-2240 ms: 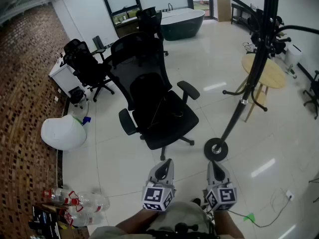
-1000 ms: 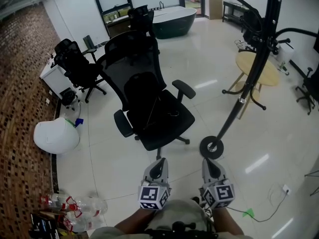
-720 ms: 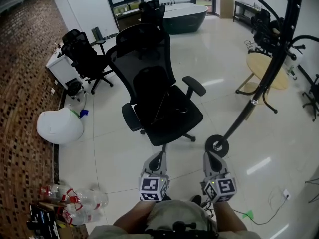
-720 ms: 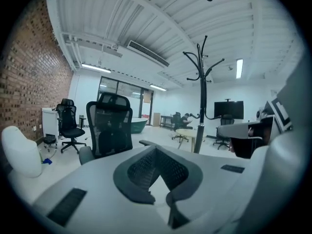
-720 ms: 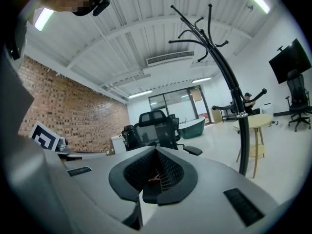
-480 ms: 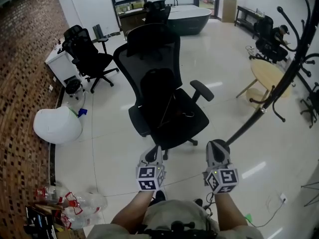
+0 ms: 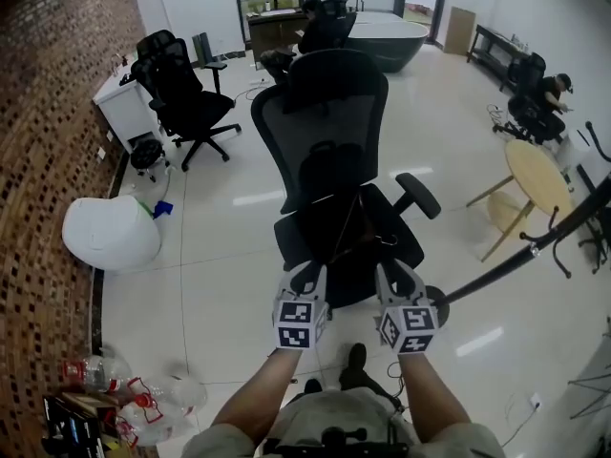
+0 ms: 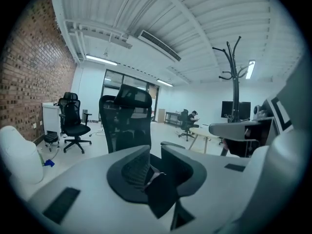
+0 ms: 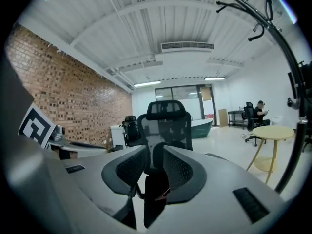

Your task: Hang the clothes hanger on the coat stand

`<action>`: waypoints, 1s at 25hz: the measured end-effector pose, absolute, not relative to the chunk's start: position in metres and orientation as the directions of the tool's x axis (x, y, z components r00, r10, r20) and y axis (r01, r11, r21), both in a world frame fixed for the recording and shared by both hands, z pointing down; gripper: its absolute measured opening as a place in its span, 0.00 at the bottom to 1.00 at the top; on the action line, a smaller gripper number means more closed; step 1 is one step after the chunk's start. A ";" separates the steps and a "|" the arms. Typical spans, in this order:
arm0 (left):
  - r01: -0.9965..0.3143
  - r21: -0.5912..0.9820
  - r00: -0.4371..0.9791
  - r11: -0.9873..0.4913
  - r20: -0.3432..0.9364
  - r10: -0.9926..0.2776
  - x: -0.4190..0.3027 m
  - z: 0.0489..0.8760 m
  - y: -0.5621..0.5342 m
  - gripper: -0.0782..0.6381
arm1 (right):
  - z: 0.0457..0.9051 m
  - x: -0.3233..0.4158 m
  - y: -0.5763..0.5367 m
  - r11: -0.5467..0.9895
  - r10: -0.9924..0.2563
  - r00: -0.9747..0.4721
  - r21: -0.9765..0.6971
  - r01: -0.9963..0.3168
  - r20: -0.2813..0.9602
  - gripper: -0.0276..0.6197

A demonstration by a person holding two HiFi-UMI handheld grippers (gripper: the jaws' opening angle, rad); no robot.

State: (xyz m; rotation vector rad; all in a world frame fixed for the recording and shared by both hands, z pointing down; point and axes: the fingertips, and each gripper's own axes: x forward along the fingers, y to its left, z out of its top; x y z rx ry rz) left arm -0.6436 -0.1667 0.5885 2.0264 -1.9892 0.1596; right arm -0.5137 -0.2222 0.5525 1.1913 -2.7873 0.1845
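Note:
A thin clothes hanger [image 7: 360,225] lies on the seat of a black mesh office chair [image 7: 329,132]. The black coat stand's pole [image 7: 535,246] leans across the right; its round base [image 7: 439,303] sits just beyond my right gripper. Both grippers hover side by side at the seat's front edge: left gripper [image 7: 308,273], right gripper [image 7: 389,273]. In the left gripper view the left gripper [image 8: 155,162] shows a narrow gap with nothing in it. The right gripper [image 9: 156,167] has its jaws opening, with nothing between them. The stand's hooks [image 8: 235,72] rise to the right.
Other black chairs [image 7: 186,103] stand at the back left by a white cabinet [image 7: 119,117]. A white beanbag [image 7: 110,232] and plastic bottles [image 7: 143,389] lie along the brick wall. A round wooden table [image 7: 539,175] and a seated person [image 7: 554,89] are at the right.
The head view has swung left, so the chair is now centred and the coat stand has slid to the right edge. Both grippers have come closer to the seat's front edge.

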 end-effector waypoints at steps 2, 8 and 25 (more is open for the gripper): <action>-0.990 0.138 0.025 0.016 0.295 -0.955 -0.669 0.588 -0.199 0.20 | 0.565 -0.540 -0.260 0.686 -0.703 -0.687 -0.082 -0.723 0.183 0.19; -0.996 0.074 -0.025 0.049 0.297 -0.954 -0.738 0.564 -0.378 0.20 | 0.597 -0.623 -0.465 0.678 -0.678 -0.693 -0.155 -0.718 0.244 0.25; -0.979 0.142 -0.072 0.148 0.441 -0.895 -0.843 0.758 -0.859 0.20 | 0.879 -0.762 -0.928 0.570 -0.582 -0.567 -0.204 -0.796 0.583 0.30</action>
